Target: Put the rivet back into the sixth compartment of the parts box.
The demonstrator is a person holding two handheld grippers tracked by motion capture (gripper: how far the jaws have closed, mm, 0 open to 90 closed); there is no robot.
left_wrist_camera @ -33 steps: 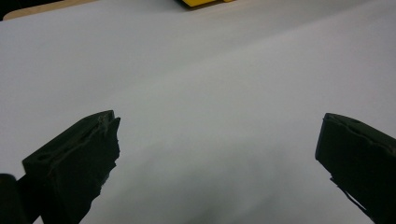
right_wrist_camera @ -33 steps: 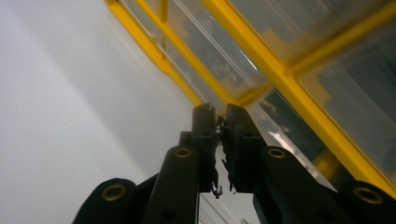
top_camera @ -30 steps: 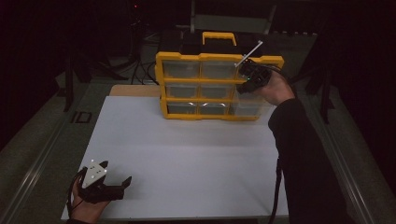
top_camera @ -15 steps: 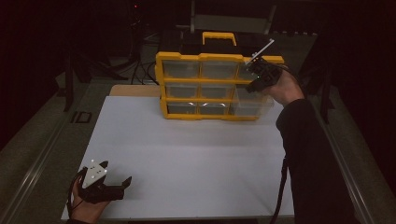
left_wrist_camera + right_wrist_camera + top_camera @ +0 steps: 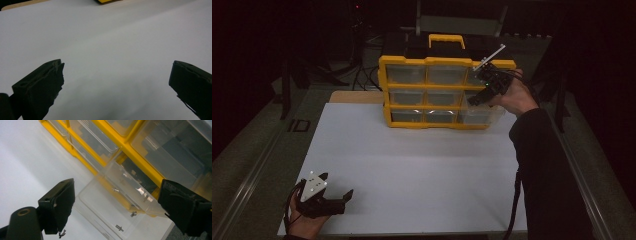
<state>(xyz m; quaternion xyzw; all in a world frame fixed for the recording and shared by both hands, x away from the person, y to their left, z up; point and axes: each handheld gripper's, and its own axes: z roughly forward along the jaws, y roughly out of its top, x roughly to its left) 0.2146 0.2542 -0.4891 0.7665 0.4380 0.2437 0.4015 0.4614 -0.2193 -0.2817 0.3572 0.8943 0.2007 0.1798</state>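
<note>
Your right gripper (image 5: 478, 95) hung over the yellow drawer cabinet (image 5: 432, 62) at the back of the white table (image 5: 422, 165). Its jaws had just been opening and stood wide, with nothing pinched between them. Below them, two clear drawers (image 5: 120, 202) on the cabinet's right side stood pulled out, and a few small screws (image 5: 119, 228) lay in the lower one. I judged the drop finished; the drawers remained to be closed. Your left gripper (image 5: 339, 199) rested spread and empty near the front edge of the table.

A white table (image 5: 412, 165) stands lit in a dark room, black stands (image 5: 292, 75) behind.
</note>
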